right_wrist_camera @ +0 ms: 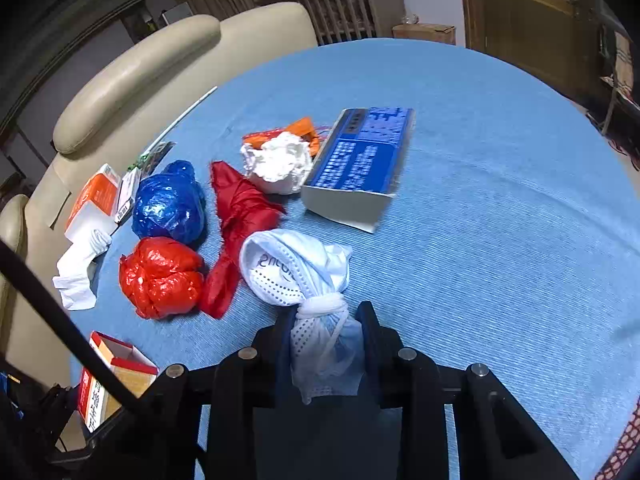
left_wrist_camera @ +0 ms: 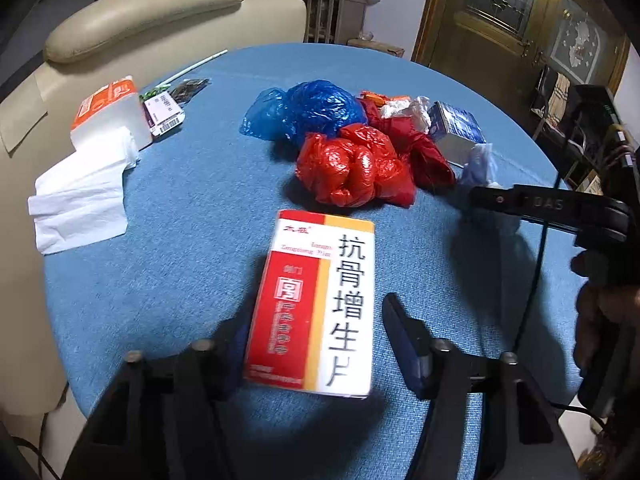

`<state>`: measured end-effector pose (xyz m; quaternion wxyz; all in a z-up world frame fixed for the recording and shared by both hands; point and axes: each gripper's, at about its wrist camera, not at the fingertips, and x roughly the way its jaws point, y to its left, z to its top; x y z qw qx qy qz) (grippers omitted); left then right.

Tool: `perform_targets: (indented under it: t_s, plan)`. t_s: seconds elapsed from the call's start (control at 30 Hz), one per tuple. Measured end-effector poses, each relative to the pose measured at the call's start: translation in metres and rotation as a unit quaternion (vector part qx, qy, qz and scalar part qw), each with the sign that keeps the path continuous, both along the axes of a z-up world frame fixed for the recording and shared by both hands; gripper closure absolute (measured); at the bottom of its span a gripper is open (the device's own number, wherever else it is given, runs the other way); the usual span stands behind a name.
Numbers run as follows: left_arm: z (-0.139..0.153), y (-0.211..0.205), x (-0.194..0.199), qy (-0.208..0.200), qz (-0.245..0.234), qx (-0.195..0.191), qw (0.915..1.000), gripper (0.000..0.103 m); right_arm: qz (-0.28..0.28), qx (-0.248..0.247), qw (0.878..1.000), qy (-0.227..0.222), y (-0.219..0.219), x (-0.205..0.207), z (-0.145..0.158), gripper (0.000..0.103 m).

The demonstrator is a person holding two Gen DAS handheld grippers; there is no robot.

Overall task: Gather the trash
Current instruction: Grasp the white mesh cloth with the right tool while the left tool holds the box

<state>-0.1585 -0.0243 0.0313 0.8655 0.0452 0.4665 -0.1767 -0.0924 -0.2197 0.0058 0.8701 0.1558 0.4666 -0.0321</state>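
Note:
In the left wrist view a red, yellow and white medicine box [left_wrist_camera: 316, 304] lies between the fingers of my left gripper [left_wrist_camera: 316, 340]; the jaws stand wide, with a gap on the right side. In the right wrist view my right gripper [right_wrist_camera: 326, 332] is shut on a knotted white and blue face mask [right_wrist_camera: 308, 280] resting on the blue table [right_wrist_camera: 500, 240]. Beyond lie a red bag ball [right_wrist_camera: 162, 276], a blue bag ball [right_wrist_camera: 170, 204], a red cloth [right_wrist_camera: 236, 216], crumpled white paper [right_wrist_camera: 280, 162] and a blue box [right_wrist_camera: 360, 160].
A tissue pack with loose tissue [left_wrist_camera: 96, 152] and small wrappers [left_wrist_camera: 168, 108] lie at the table's left edge. A beige sofa [left_wrist_camera: 152, 20] stands behind the table. A wooden door [left_wrist_camera: 500, 28] and shelves are at the right. My right gripper [left_wrist_camera: 472, 196] shows in the left wrist view.

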Motion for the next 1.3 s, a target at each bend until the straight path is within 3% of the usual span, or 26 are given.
perform_targets:
  t_s: [0.43, 0.8, 1.3]
  plan:
    - [0.039, -0.002, -0.022, -0.044, 0.011, -0.012, 0.9989, 0.055, -0.026, 0.04, 0.996, -0.069, -0.013, -0.074, 0.038, 0.07]
    - [0.038, -0.029, -0.029, -0.037, 0.023, 0.029, 0.9986, 0.055, -0.049, 0.058, 0.991, -0.11, -0.019, -0.141, 0.055, 0.07]
    - [0.04, -0.055, -0.033, -0.041, 0.007, 0.057, 0.9975, 0.055, -0.065, 0.07, 0.987, -0.126, -0.031, -0.162, 0.055, 0.07]
